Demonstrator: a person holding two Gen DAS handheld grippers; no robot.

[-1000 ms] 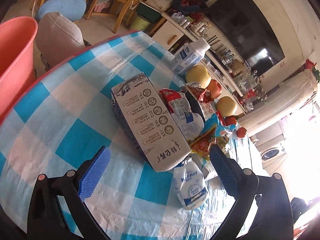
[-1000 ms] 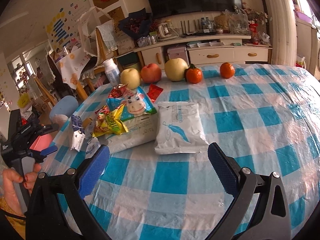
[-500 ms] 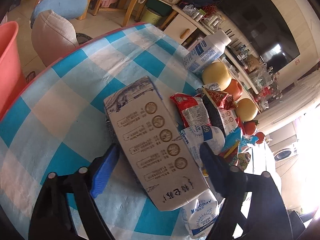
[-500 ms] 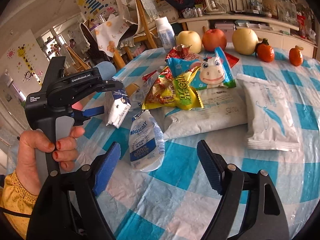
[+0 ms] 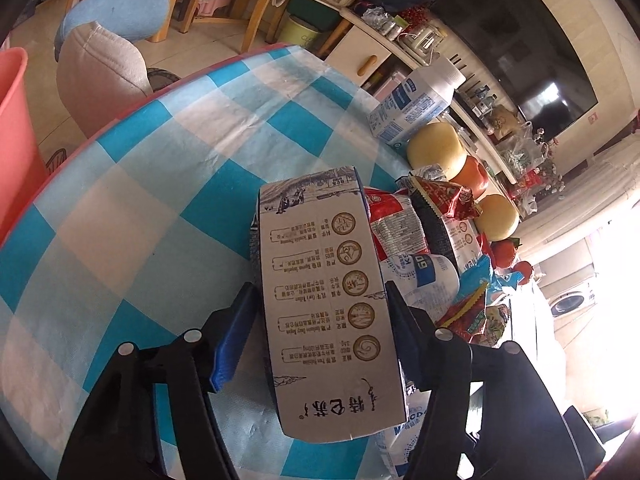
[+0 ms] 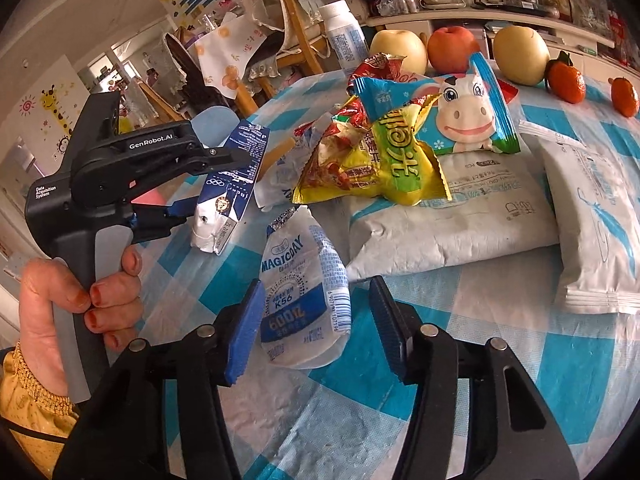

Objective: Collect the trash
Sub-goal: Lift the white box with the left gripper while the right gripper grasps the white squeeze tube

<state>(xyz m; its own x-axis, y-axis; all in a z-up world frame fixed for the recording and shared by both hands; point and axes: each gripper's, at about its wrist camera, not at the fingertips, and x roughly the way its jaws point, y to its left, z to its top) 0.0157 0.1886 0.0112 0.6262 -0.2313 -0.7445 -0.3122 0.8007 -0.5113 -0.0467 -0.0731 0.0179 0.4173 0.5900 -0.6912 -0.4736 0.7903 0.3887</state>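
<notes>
A white milk carton [image 5: 316,240] lies on the blue-checked table [image 5: 120,200]. My left gripper [image 5: 320,292] straddles it, jaws closing, with both pads against its long sides. In the right wrist view the same left gripper [image 6: 216,184], held by a hand [image 6: 52,312], clasps the crumpled carton [image 6: 224,200]. A white and blue MAGICDAY pouch [image 6: 300,292] lies flat between the fingers of my right gripper [image 6: 316,284]. Its jaws are closing; the left pad is at the pouch's edge and a gap shows at the right pad [image 6: 386,320].
Behind the pouch lies a heap of snack wrappers: a yellow one [image 6: 384,164], a blue cow one [image 6: 460,112]. Two white wipe packs [image 6: 452,216] [image 6: 592,224], fruit [image 6: 452,48] and a bottle [image 6: 344,36] stand further back. A pink bin [image 5: 16,140] and a chair [image 5: 100,76] flank the table.
Both grippers came down and forward while their jaws narrowed. The left one closed in around the carton. The right one swung left from the wipe pack to the pouch.
</notes>
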